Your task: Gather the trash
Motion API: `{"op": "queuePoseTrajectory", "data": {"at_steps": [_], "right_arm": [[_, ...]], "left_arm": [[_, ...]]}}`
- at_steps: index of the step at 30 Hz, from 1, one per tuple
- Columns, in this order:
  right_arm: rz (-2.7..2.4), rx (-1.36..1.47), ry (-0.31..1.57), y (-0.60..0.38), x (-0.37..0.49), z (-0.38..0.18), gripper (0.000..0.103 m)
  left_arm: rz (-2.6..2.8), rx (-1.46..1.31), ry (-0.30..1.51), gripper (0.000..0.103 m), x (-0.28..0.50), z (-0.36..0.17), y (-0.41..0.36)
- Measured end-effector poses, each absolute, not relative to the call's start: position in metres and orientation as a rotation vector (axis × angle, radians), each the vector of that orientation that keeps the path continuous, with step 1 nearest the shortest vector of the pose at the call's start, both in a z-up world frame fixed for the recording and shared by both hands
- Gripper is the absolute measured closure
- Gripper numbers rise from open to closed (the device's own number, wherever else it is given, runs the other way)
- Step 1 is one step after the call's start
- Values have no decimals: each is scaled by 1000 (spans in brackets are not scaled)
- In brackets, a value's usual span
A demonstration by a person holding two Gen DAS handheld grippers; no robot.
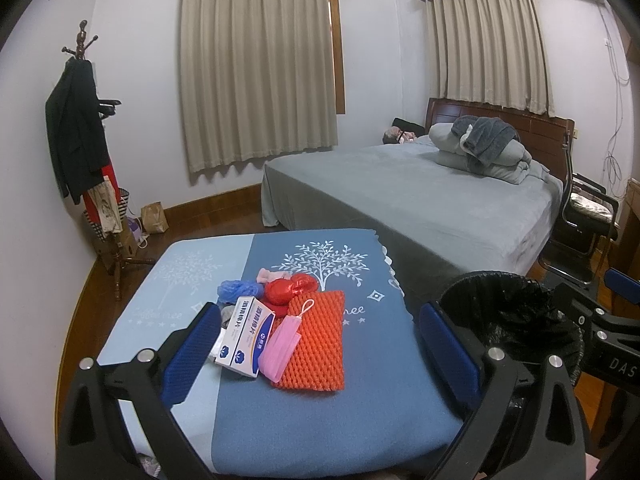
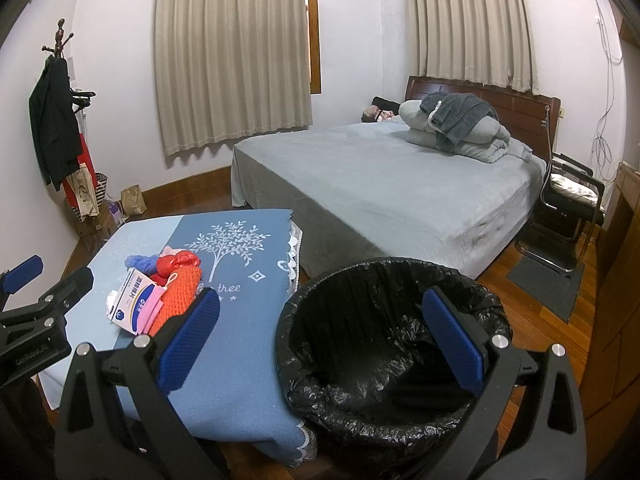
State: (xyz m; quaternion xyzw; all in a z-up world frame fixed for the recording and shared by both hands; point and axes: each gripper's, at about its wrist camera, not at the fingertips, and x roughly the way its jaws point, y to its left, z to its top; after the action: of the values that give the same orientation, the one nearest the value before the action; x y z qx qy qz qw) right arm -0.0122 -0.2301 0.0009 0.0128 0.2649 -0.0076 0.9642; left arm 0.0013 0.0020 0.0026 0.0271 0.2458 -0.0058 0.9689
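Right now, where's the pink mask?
In the left wrist view, the pink mask lies on the orange foam net, beside the white box.

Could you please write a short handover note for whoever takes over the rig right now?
Left gripper: open, holding nothing, above the table facing the trash pile.
Right gripper: open, holding nothing, near the bin's rim.
Trash sits on the blue tablecloth: orange foam net, pink mask lying on it, white box, red wrapper, blue crumpled piece.
Bin with black liner stands on the floor beside the table; no trash visible inside.
Done: nothing collected.
Left: move every piece into the bin.
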Motion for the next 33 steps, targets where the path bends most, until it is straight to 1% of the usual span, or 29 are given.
{"op": "queuePoseTrajectory", "data": {"at_steps": [28, 33], "right_arm": [[-15, 28, 538, -231, -11, 2, 5], [-9, 28, 535, -230, -9, 2, 5]], "left_arm": [[-11, 55, 500, 6, 2, 3, 1], [-10, 50, 502, 6, 0, -8, 3]]}}
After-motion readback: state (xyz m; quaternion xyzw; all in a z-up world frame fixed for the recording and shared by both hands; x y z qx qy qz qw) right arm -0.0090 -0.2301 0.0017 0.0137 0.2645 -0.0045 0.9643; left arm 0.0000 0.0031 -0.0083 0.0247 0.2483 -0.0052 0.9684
